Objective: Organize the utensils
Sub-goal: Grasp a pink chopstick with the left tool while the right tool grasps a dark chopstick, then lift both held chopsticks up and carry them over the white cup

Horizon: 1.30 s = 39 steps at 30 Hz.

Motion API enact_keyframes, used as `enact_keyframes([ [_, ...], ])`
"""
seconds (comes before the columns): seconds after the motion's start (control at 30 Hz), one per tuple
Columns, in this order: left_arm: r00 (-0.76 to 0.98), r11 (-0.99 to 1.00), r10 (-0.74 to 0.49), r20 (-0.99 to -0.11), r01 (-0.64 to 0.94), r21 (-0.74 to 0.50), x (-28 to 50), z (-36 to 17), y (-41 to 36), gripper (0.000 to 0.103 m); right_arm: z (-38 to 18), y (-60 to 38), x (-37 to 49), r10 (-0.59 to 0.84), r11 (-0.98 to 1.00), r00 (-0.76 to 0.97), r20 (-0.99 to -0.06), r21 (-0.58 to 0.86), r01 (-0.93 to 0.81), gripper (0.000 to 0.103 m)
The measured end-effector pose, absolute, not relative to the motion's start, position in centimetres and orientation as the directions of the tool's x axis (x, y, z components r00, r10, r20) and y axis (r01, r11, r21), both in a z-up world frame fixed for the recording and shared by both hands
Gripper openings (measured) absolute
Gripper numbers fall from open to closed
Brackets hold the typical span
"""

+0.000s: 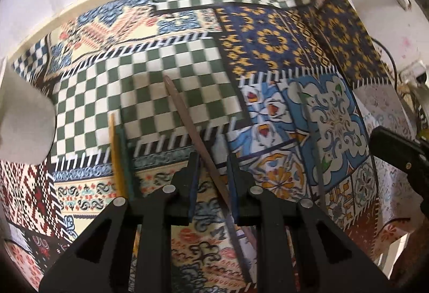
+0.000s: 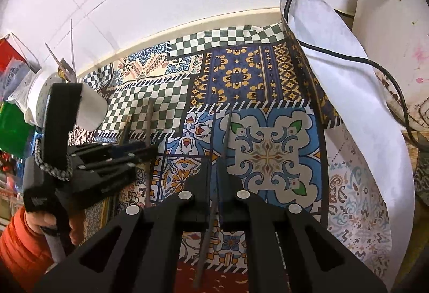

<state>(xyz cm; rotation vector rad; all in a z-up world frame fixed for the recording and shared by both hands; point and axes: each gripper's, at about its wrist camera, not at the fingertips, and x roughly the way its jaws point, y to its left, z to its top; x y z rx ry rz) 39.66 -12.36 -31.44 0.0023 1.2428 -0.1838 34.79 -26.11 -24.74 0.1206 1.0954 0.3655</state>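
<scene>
Here, your left gripper (image 1: 213, 158) pointed steeply down over the patterned cloth (image 1: 268, 40), its jaws only narrowly apart. A brown stick (image 1: 187, 121) ran slantwise across the green checks and passed between those jaws; the picture does not settle whether the pads pressed it, since a gap showed on the left side. Just left of that gripper, a yellow stick (image 1: 115, 158) and a green stick (image 1: 125, 161) lay side by side on the cloth, their near ends hidden under the gripper body. A white cup (image 1: 24, 129) stood at the left edge, well apart from the sticks.

Your right gripper (image 2: 213, 167) had its jaws closed tight on a thin dark stick (image 2: 228, 126), which stuck out ahead over the blue tile print and also trailed back beneath the gripper. From that side you could see your hand (image 2: 45, 220), in an orange sleeve (image 2: 18, 247), gripping the left tool. A white cabinet (image 2: 388, 51) with a black cable (image 2: 370, 59) stood at the right.
</scene>
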Motion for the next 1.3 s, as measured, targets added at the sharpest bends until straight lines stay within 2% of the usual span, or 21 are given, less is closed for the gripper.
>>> enact_keyframes([
  [0.13, 0.317, 0.986, -0.106, -0.943, 0.153, -0.06, 40.2, -31.6, -13.5, 0.017, -25.7, -26.1, 35.0, 0.351, 0.932, 0.369, -0.86, 0.284, -0.226, 0.004],
  [0.2, 0.323, 0.988, -0.097, -0.941, 0.147, -0.051, 40.5, -31.6, -13.6, 0.01, -26.5, -26.1, 35.1, 0.355, 0.931, 0.343, -0.87, 0.296, -0.211, 0.004],
  [0.27, 0.322, 0.988, -0.103, -0.941, 0.141, -0.06, 41.2, -31.9, -13.9, 0.008, -27.5, -25.9, 35.1, 0.353, 0.932, 0.312, -0.882, 0.3, -0.205, 0.005],
  [0.37, 0.314, 0.988, -0.132, -0.94, 0.119, -0.099, 41.3, -32.0, -13.2, 0.004, -28.8, -25.5, 35.2, 0.345, 0.934, 0.274, -0.898, 0.299, -0.197, 0.012],
  [0.7, 0.374, 0.974, -0.221, -0.901, 0.042, -0.222, 37.9, -29.5, -9.5, 0.004, -30.6, -22.7, 35.6, 0.31, 0.939, 0.242, -0.919, 0.257, -0.228, 0.016],
  [0.83, 0.429, 0.972, -0.225, -0.875, 0.033, -0.234, 36.3, -27.6, -8.2, 0.004, -30.5, -21.4, 36.3, 0.323, 0.933, 0.234, -0.917, 0.267, -0.243, 0.018],
  [0.93, 0.464, 0.971, -0.225, -0.857, 0.034, -0.237, 35.1, -26.3, -7.4, 0.004, -30.5, -20.1, 37.0, 0.316, 0.931, 0.237, -0.919, 0.253, -0.262, 0.018],
  [1.07, 0.494, 0.968, -0.233, -0.838, 0.033, -0.25, 33.9, -25.3, -6.8, 0.004, -30.6, -19.0, 37.6, 0.299, 0.932, 0.242, -0.923, 0.227, -0.284, 0.006],
  [1.3, 0.511, 0.963, -0.242, -0.825, 0.021, -0.27, 32.5, -24.6, -5.7, 0.004, -30.0, -18.7, 37.5, 0.308, 0.933, 0.232, -0.923, 0.245, -0.264, 0.005],
])
